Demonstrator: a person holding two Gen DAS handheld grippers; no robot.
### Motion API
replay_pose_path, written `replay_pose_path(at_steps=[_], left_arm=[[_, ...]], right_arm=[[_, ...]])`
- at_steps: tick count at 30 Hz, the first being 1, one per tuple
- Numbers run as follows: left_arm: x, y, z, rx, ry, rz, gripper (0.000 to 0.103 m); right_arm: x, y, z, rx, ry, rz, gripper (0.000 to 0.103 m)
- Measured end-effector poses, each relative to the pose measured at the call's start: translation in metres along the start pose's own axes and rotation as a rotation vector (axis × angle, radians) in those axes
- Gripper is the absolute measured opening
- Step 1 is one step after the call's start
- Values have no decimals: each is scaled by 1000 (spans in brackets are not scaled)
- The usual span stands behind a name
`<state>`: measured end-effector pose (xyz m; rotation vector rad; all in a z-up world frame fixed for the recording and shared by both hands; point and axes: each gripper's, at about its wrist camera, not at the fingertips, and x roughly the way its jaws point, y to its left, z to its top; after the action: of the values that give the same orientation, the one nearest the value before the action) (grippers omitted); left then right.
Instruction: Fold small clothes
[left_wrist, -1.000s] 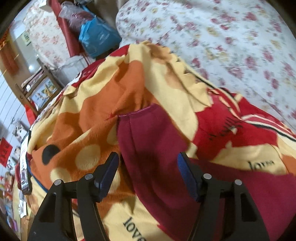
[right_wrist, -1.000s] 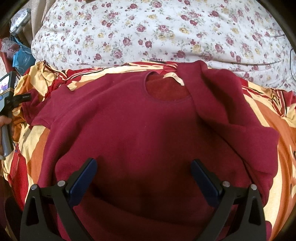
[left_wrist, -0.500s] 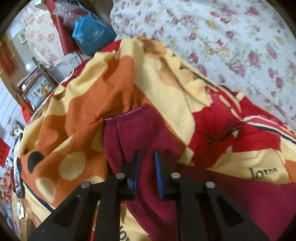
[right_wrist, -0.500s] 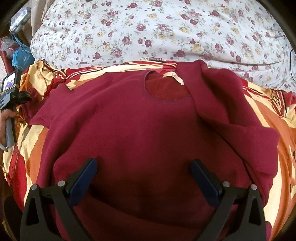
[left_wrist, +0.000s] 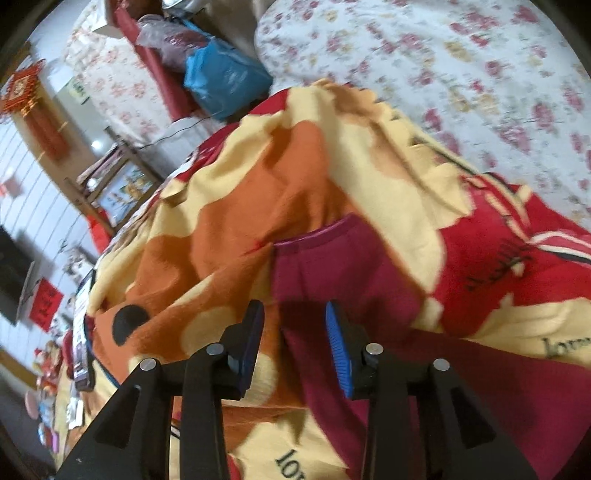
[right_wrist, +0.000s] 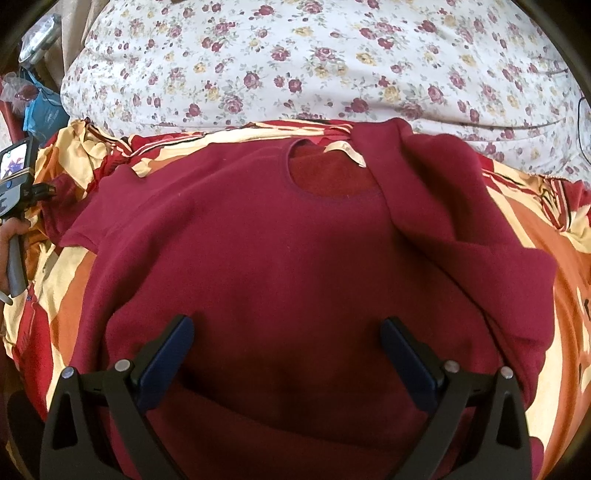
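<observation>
Maroon fleece, soft and light, makes up the top (right_wrist: 266, 258), which lies front-up on a patterned blanket (right_wrist: 535, 258) spread over the bed, its round neckline (right_wrist: 332, 192) toward the floral pillow (right_wrist: 295, 62). One sleeve is already turned in over the chest on the right of the right wrist view; the other sleeve (left_wrist: 332, 269) stretches out flat on the blanket toward the left hand-held gripper (left_wrist: 295, 339). Such cloth likely sags and drapes when lifted, clings a little to the fuzzy blanket, and should not slip from ribbed pads, so a shallow pinch through both layers ought to do. The stitched cuff (left_wrist: 314, 232) or the sleeve just behind it looks the best hold for carrying it across the chest. That left hand-held gripper is opening, its jaws partly apart astride the sleeve's edge with cloth between them but no pad pressing on it. Hovering over the lower body of the top, the right hand-held gripper (right_wrist: 288, 354) stands wide open and holds nothing.
</observation>
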<state>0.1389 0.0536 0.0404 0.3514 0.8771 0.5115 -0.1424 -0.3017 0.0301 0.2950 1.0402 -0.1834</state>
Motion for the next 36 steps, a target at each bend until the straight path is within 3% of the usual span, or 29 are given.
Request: replay_pose_path(at_steps=[2, 4, 5, 10, 13, 15, 17, 29, 36], left_arm=[[9, 2, 0, -21, 22, -20, 28], [20, -1, 0, -20, 71, -107, 29], [24, -4, 0, -14, 79, -101, 29], [25, -10, -2, -4, 41, -106, 28], [10, -11, -8, -18, 9, -120, 21], [-7, -12, -12, -22, -22, -147, 5], [-20, -13, -12, -23, -38, -189, 0], [-139, -33, -32, 29, -172, -442, 0], [-209, -60, -55, 85, -142, -692, 0]], right_arm=[[1, 0, 0, -3, 1, -2, 103], [1, -1, 1, 3, 3, -2, 103], [1, -1, 1, 3, 4, -2, 103], [2, 0, 1, -4, 1, -10, 103], [3, 0, 1, -7, 2, -19, 103], [3, 1, 1, -4, 0, -23, 103], [3, 1, 1, -5, -1, -23, 103], [-13, -12, 1, 53, -24, 26, 103], [-31, -30, 3, 74, -67, 17, 103]])
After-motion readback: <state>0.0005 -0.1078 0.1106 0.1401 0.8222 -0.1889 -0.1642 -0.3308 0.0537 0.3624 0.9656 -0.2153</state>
